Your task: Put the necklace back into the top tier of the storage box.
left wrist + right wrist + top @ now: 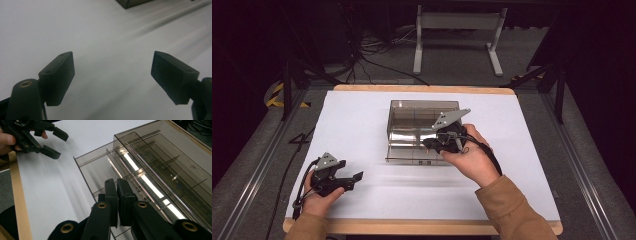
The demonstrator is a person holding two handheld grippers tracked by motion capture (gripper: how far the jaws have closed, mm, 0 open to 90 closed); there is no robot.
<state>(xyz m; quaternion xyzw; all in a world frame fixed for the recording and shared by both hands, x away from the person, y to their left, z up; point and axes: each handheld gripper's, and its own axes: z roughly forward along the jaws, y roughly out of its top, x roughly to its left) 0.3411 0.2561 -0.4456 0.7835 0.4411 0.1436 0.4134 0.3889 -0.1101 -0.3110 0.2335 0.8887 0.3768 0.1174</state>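
Above organizer [412, 112] near edge, right gripper [117, 185] fingers together; left gripper [354, 179] wide over bare sheet [362, 125].

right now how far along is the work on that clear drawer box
Done: the smoked clear organizer box has its drawer partly pulled out. In hand: the right claw is shut at the drawer's front wall. Left: the drawer's compartments look empty; the left claw waits open.

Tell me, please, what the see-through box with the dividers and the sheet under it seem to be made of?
The box looks like smoke-tinted clear plastic, probably acrylic: its thin flat walls and dividers are see-through and carry glossy streaks of reflected light. The sheet looks like matte white paper or thin plastic film; it shows soft shadows, no glare, and faint ripples. Which of the two, the pictures leave open.
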